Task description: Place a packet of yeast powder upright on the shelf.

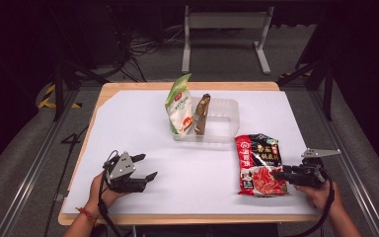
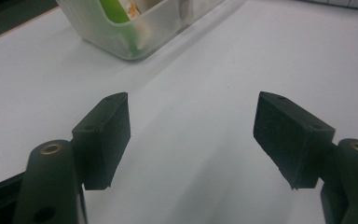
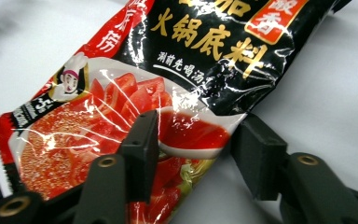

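Note:
A red and black hotpot seasoning packet [image 1: 259, 164] lies flat on the white table cover, right of centre. My right gripper [image 1: 280, 174] sits at its right edge. In the right gripper view the packet [image 3: 177, 79] runs between the two jaws: one jaw rests over the printed face, the other stands just off its edge. The packet is not pinched, so the right gripper [image 3: 193, 140] is open. My left gripper [image 1: 145, 168] rests on the cover at the front left, open and holding nothing, and the left gripper [image 2: 191, 126] has bare cover between its jaws.
A clear plastic bin [image 1: 222, 121] stands at the back centre with a green and white bag [image 1: 179, 106] and a brown packet [image 1: 202, 114] upright in it. In the left gripper view the bin [image 2: 121, 37] is just ahead. The wooden table edge [image 1: 187, 218] runs along the front.

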A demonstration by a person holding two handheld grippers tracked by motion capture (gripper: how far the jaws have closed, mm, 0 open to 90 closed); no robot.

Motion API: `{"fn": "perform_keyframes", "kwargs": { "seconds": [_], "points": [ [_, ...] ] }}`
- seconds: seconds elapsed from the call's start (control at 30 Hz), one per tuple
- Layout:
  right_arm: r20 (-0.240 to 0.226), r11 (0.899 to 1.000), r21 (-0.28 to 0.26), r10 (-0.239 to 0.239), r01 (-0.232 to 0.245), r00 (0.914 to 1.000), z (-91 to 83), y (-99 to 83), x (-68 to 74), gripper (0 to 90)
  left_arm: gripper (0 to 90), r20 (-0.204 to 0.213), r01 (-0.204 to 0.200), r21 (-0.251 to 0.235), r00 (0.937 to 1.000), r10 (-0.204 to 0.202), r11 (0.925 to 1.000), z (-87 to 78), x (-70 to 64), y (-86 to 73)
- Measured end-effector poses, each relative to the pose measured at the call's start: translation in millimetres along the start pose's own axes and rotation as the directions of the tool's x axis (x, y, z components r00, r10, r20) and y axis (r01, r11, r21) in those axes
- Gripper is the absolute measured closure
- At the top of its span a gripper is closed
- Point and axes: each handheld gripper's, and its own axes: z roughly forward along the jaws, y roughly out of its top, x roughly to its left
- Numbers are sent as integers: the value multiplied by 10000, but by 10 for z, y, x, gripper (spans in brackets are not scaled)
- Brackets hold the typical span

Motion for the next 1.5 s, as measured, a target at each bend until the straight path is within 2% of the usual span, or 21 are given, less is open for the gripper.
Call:
{"fn": "perform_keyframes", "kwargs": {
  "seconds": [0.13,0.3,0.33,0.43,0.53,0.57,0.67,0.7,0.83,1.0,1.07,1.13,1.23,1.33,1.47,1.5],
  "points": [
    [-177,9998,78,207,-205,9996,-15,-9,8,578,281,18,44,60,10000,-44,10000,10,9,-5],
    [-604,9987,506,13,17,9982,3,-3,79,592,281,83,94,121,9999,-95,9999,29,17,-14],
    [-911,9971,739,-97,165,9958,38,1,133,592,281,91,98,134,9999,-100,9999,31,17,-14],
    [-1063,9946,977,-251,356,9940,77,18,212,592,280,68,74,81,9999,-74,9999,24,20,-12],
    [-930,9916,1197,-383,494,9949,104,39,312,585,280,52,130,48,9999,-130,9999,16,29,-15],
    [-870,9895,1277,-565,674,9946,109,48,343,556,280,49,162,51,9999,-162,9999,16,32,-18],
    [-843,9876,1330,-729,838,9938,106,55,349,525,280,42,202,43,9998,-202,9998,16,36,-22],
    [-745,9868,1261,-924,1013,9929,96,55,346,457,280,58,195,38,9998,-195,9998,17,40,-23],
    [-639,9837,1193,-1274,1343,9898,89,60,341,431,276,43,192,85,9998,-193,9998,28,40,-25],
    [-166,9792,1011,-1753,1761,9844,96,88,336,360,276,80,244,48,9997,-244,9997,31,45,-24],
    [-106,9802,880,-1769,1772,9842,98,111,324,349,275,105,299,30,9995,-300,9995,27,48,-26],
    [206,9780,825,-1938,1915,9808,94,170,325,311,273,120,359,34,9993,-360,9993,24,59,-36],
    [464,9747,417,-2216,2197,9740,88,291,308,280,268,39,464,7,9989,-464,9989,27,79,-39],
    [748,9742,89,-2256,2256,9713,137,406,243,273,267,53,403,24,9992,-403,9992,28,72,-39],
    [639,9713,159,-2377,2372,9692,262,566,168,255,268,30,306,139,9995,-306,9994,43,65,-41],
    [554,9733,253,-2293,2283,9718,308,606,149,240,268,45,304,138,9995,-305,9994,42,64,-39]
  ]
}}
